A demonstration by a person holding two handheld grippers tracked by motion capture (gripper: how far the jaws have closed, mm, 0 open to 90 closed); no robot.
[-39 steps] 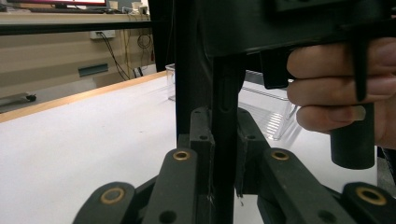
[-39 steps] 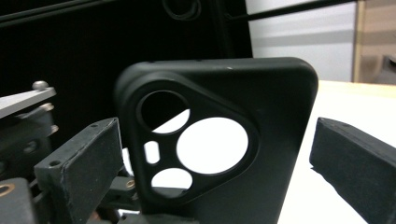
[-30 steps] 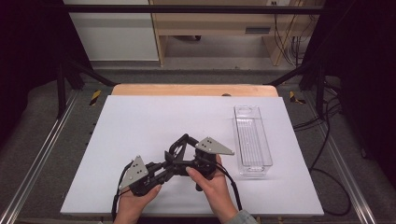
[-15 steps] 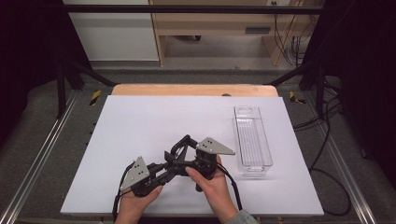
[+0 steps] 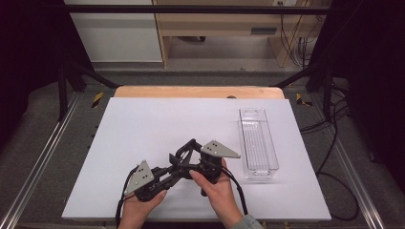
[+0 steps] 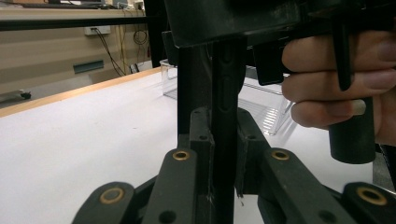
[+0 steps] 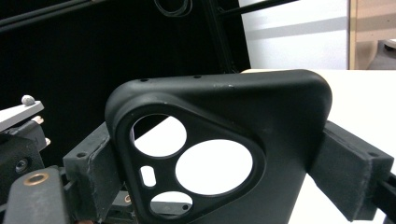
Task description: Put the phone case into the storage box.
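Observation:
A black phone case (image 5: 185, 153) is held above the white table (image 5: 143, 124) between both grippers. My left gripper (image 5: 173, 168) is shut on its thin edge; the left gripper view shows the case (image 6: 227, 88) edge-on, clamped between the pads (image 6: 201, 149). My right gripper (image 5: 190, 151) is shut across the case as well. In the right gripper view the case (image 7: 280, 116) shows its round camera cut-outs, squeezed between two pads (image 7: 350, 184). A hand (image 6: 336, 88) grips the right gripper's handle.
A clear, long plastic bin (image 5: 258, 143) stands on the table's right side, also seen as the bin (image 6: 268, 109) behind the case. A wooden board (image 5: 196, 91) borders the far edge. Cables trail from both grippers toward the near edge.

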